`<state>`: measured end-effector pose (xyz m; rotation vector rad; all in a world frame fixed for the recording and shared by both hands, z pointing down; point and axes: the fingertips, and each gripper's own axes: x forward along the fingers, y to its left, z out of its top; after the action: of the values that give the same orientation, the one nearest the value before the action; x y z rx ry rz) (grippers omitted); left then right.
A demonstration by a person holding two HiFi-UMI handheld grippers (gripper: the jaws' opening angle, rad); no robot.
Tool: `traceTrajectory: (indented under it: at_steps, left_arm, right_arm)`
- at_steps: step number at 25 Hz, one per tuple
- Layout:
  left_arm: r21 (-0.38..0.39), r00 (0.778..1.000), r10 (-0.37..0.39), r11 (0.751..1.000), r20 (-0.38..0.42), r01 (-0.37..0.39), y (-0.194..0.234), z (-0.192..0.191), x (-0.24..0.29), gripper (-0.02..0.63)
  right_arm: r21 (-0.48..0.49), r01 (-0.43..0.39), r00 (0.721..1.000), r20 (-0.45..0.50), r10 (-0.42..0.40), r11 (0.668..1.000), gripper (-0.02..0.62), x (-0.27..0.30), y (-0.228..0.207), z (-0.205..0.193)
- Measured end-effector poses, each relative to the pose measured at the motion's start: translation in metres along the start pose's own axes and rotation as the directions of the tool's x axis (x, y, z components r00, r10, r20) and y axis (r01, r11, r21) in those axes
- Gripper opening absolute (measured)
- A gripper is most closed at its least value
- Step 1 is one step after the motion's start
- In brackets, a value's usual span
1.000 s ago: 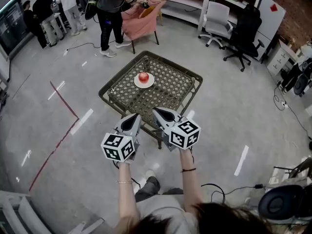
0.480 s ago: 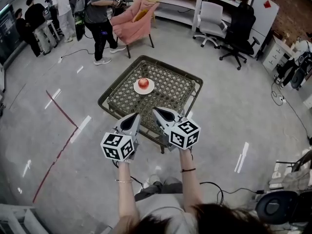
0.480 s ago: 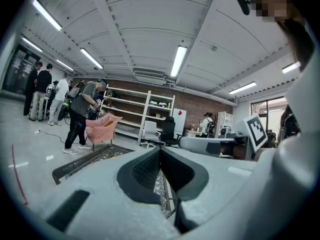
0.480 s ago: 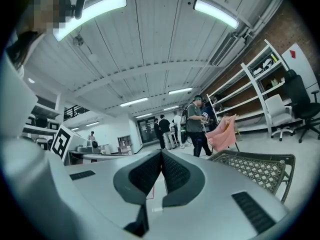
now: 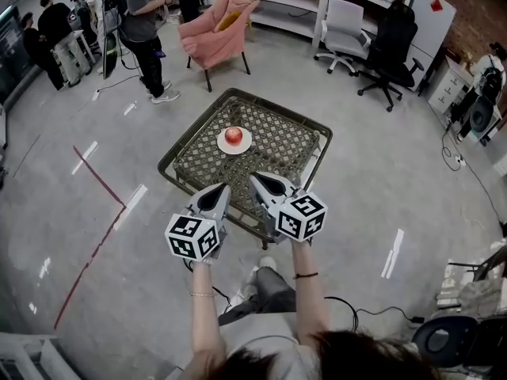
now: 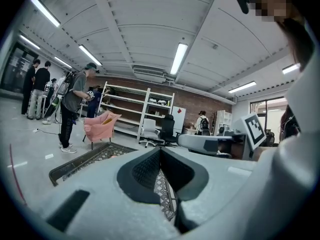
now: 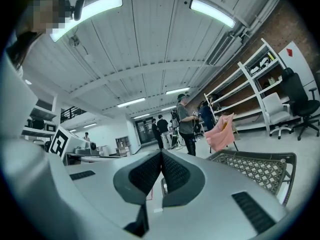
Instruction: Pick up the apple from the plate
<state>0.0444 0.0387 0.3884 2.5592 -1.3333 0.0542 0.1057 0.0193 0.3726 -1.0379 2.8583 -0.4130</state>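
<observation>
Where the apple sits: the red apple rests in the middle of a small white plate, untouched by either tool.
Plate: it lies flat on the lattice top of a low square table, toward the far left part of that top.
Left gripper: its jaws are pressed together with nothing between them; it is held roughly level and points toward the table's near edge, well apart from the apple.
Right gripper: its jaws also meet tip to tip and hold nothing; it sits just beside the left one, its tip over the table's near rim.
Marker cubes: one rides on the back of each gripper, close to the person's wrists.
Person holding the tools: both forearms reach forward from the bottom of the head view, one foot showing on the grey floor below.
Behind the table: a pink armchair stands beyond the far edge, and a standing person is to its left.
Far right: a white office chair and a black office chair stand before open shelving.
Floor mark: a red line runs across the floor left of the table.
</observation>
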Motion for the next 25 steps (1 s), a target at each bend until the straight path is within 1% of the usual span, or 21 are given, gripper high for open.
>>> traceTrajectory:
  at_steps: [7, 11, 17, 20, 25]
  left_arm:
    - [-0.026, 1.000, 0.015, 1.000, -0.002, -0.015, 0.020, 0.018, 0.025, 0.012]
    - [-0.035, 0.999, 0.032, 0.999, -0.011, -0.032, 0.033, 0.011, 0.045, 0.012]
    - [-0.062, 0.999, 0.051, 0.997, -0.014, -0.052, 0.051, 0.011, 0.070, 0.011]
    - [-0.079, 0.998, 0.062, 0.995, -0.022, -0.064, 0.059, 0.010, 0.078, 0.011]
    - [-0.082, 0.996, 0.089, 0.992, -0.028, -0.091, 0.066, 0.012, 0.088, 0.012]
  right_arm:
    - [0.007, -0.022, 0.999, -0.024, 0.022, 1.000, 0.009, 0.028, -0.025, 0.017]
    - [0.016, -0.043, 0.998, -0.035, 0.043, 0.999, 0.009, 0.043, -0.043, 0.014]
    - [0.033, -0.087, 0.995, -0.045, 0.089, 0.996, 0.009, 0.064, -0.065, 0.016]
    - [0.040, -0.104, 0.993, -0.056, 0.107, 0.994, 0.009, 0.074, -0.074, 0.017]
    - [0.056, -0.129, 0.989, -0.062, 0.133, 0.990, 0.009, 0.084, -0.083, 0.021]
